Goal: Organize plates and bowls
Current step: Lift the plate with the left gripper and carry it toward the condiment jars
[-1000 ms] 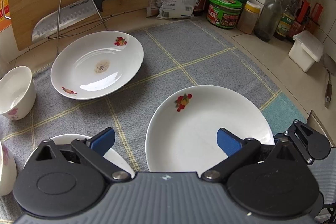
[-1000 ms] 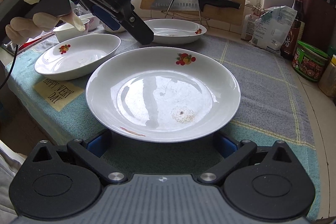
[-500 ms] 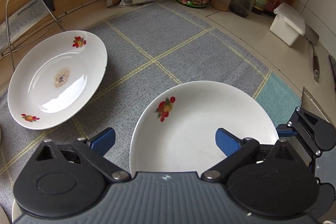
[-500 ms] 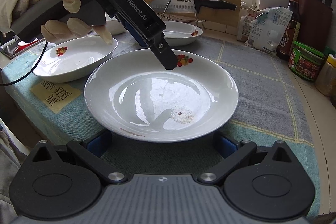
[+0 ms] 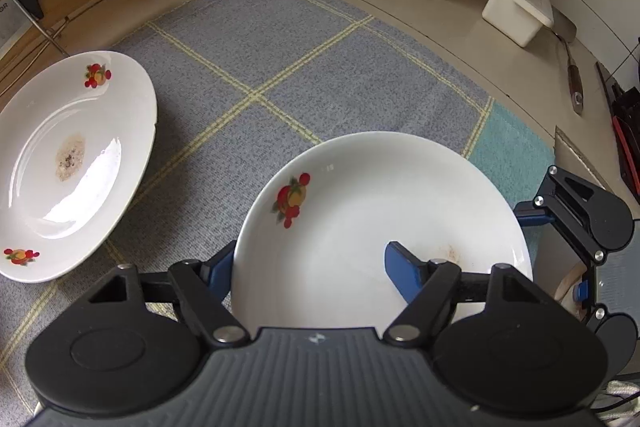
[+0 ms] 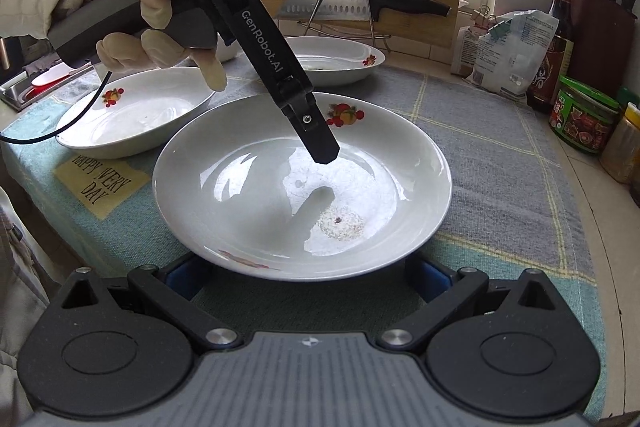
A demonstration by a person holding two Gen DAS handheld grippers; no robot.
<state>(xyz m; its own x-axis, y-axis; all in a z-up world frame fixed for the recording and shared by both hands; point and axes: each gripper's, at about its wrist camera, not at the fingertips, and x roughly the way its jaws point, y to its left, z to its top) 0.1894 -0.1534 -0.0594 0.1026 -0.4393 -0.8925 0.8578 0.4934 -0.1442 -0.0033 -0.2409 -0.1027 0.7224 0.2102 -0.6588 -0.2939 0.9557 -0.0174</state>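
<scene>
Plate (image 5: 380,211) rim between wide-spread left hand-held gripper (image 5: 312,269) fingers, right hand-held gripper (image 6: 304,277) wide, straddling opposite edge

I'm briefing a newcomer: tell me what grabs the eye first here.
The large white fruit-patterned plate at the grey mat's near edge dominates, with the left hand-held gripper straddling its rim, one finger over the bowl of it. Behind, a black-handled cleaver rests on a wire rack against the wooden board.
</scene>
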